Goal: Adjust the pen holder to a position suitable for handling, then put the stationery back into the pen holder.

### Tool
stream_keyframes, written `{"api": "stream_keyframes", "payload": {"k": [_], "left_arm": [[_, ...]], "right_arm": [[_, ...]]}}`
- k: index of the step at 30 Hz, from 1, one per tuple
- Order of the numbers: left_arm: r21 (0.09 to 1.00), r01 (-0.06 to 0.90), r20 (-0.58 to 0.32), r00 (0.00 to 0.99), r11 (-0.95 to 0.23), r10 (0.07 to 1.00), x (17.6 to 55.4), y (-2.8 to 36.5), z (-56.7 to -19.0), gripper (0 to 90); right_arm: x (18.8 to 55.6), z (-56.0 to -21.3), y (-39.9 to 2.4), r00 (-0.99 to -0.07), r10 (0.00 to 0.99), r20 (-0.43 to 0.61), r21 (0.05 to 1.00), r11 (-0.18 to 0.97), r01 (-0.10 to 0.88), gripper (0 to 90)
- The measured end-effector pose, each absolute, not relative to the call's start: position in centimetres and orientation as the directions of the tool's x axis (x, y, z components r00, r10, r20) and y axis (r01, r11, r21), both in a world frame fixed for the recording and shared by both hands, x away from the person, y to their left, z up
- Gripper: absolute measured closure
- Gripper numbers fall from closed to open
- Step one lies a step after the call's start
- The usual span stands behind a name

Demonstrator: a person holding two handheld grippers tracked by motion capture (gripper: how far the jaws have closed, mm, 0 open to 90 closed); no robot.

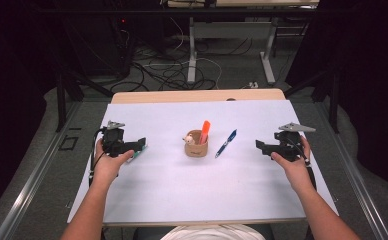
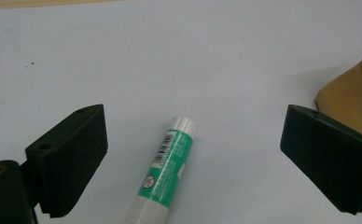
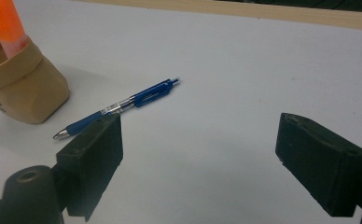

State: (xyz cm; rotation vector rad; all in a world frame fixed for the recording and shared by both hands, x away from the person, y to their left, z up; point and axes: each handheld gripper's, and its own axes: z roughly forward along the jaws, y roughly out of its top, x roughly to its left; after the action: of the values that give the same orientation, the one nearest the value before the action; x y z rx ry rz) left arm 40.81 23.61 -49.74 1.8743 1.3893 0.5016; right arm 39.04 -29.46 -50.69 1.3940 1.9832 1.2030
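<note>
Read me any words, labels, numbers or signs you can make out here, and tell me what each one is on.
No text is legible.
Glue stick: barcode, a round crossed-out sign and white print on its green label, too blurred to read.
Tan pen holder: dark marks low on its side, too small to read.
Blue pen: nothing readable.

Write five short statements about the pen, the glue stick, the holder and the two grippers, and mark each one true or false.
1. The blue pen lies flat on the white table cover, beside the tan holder. True.
2. The orange marker lies on the table next to the pen. False: it stands in the holder.
3. The left gripper is open, with the glue stick lying between its jaws. True.
4. The right gripper is shut on the pen. False: its jaws are wide apart and the pen lies beyond them, untouched.
5. The glue stick has a red label. False: the label is green and white.
</note>
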Motion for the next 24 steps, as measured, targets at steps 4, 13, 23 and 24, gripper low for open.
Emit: {"api": "stream_keyframes", "payload": {"k": [4, 13, 23, 24], "left_arm": [[0.741, 0.654, -0.104, 0.336, -0.152, 0.936, 40.9, 24.3, -49.8, 11.5], [0.699, 0.674, -0.055, 0.383, -0.238, 0.922, 40.8, 25.3, -50.4, 22.2], [0.674, 0.667, -0.018, 0.443, -0.316, 0.896, 41.1, 25.4, -50.5, 29.5], [0.675, 0.664, -0.014, 0.447, -0.321, 0.895, 41.1, 25.3, -50.5, 30.1]], "right_arm": [[39.1, -50.8, -29.6, -0.397, 0.907, 0.140, 0.836, 0.107, 0.539, 14.1], [39.1, -50.9, -29.5, -0.396, 0.906, 0.149, 0.832, 0.101, 0.545, 13.9], [39.1, -51.0, -29.3, -0.397, 0.904, 0.160, 0.830, 0.095, 0.550, 14.0], [39.1, -51.0, -29.3, -0.393, 0.905, 0.162, 0.830, 0.091, 0.550, 14.0]]}}
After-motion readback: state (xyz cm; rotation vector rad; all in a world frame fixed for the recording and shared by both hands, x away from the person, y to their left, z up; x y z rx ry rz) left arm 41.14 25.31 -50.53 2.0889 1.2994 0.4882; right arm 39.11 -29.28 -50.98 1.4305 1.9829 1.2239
